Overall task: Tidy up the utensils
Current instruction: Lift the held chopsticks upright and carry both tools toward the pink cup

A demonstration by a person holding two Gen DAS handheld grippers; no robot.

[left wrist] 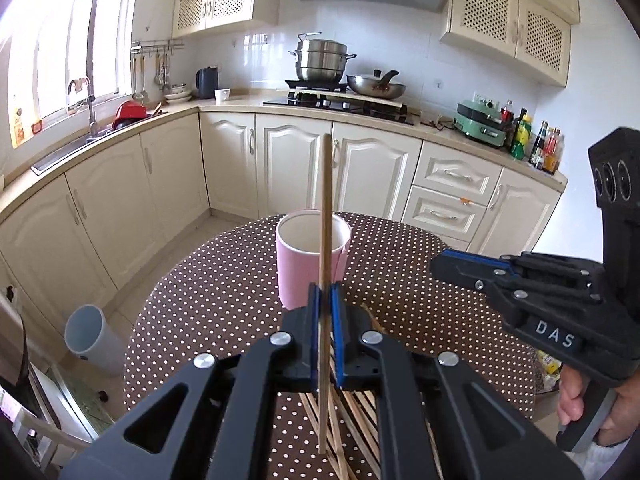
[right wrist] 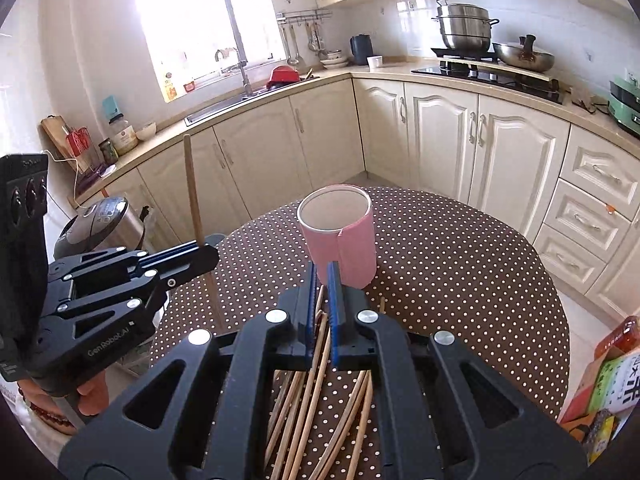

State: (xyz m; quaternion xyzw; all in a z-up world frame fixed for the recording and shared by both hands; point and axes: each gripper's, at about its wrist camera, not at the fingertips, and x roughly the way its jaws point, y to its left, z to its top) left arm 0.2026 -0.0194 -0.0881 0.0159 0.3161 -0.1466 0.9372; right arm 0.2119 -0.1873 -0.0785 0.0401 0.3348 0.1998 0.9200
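My left gripper (left wrist: 325, 304) is shut on a single wooden chopstick (left wrist: 325, 216), held upright in the air in front of the pink cylindrical holder (left wrist: 312, 260); it also shows in the right wrist view (right wrist: 200, 254) with the chopstick (right wrist: 192, 188). The empty pink holder (right wrist: 340, 240) stands on the polka-dot table (right wrist: 460, 272). My right gripper (right wrist: 320, 292) is nearly closed with nothing between its fingers, hovering above a pile of several wooden chopsticks (right wrist: 316, 400) on the table. In the left wrist view the right gripper (left wrist: 448, 266) is to the right of the holder.
The brown polka-dot round table (left wrist: 224, 288) is ringed by cream kitchen cabinets (left wrist: 296, 168). A grey bin (left wrist: 90, 338) stands on the floor at left. A rice cooker (right wrist: 96, 220) sits left of the table. Packets (right wrist: 608, 380) lie at the table's right edge.
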